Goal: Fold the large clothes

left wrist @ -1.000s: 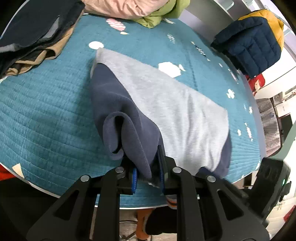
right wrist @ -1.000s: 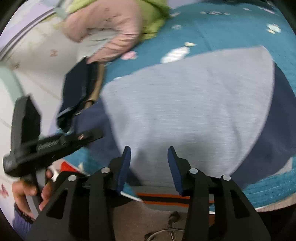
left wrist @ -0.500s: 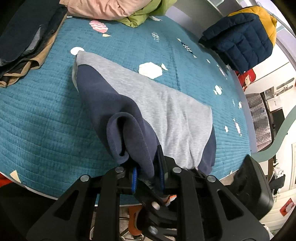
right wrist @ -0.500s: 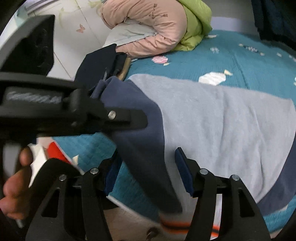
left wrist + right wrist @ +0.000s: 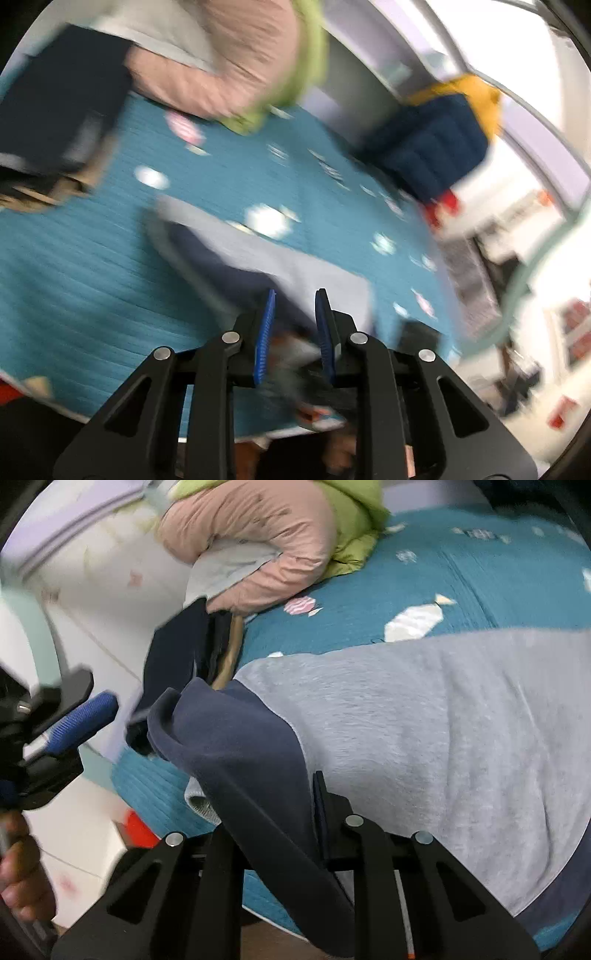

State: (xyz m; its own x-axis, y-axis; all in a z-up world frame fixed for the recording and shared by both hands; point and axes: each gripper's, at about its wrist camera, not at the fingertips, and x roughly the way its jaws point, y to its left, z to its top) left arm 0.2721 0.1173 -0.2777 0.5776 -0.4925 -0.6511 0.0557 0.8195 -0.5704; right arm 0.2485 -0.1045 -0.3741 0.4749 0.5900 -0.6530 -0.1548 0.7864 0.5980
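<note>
A grey sweatshirt with navy sleeves (image 5: 424, 720) lies spread on the teal quilt (image 5: 369, 602). My right gripper (image 5: 280, 812) is shut on the navy sleeve (image 5: 251, 768), which drapes over its left finger. My left gripper (image 5: 293, 321) is open and empty, blue pads apart, above the sweatshirt (image 5: 280, 266); this view is blurred by motion. The left gripper also shows at the left of the right wrist view (image 5: 70, 723), away from the cloth.
A pink and green jacket (image 5: 266, 550) lies at the far side of the quilt. A stack of dark folded clothes (image 5: 192, 646) sits at the left edge. A navy and yellow puffer jacket (image 5: 439, 144) lies far right.
My left gripper let go of the navy sleeve, opened and pulled back. My right gripper closed on that sleeve.
</note>
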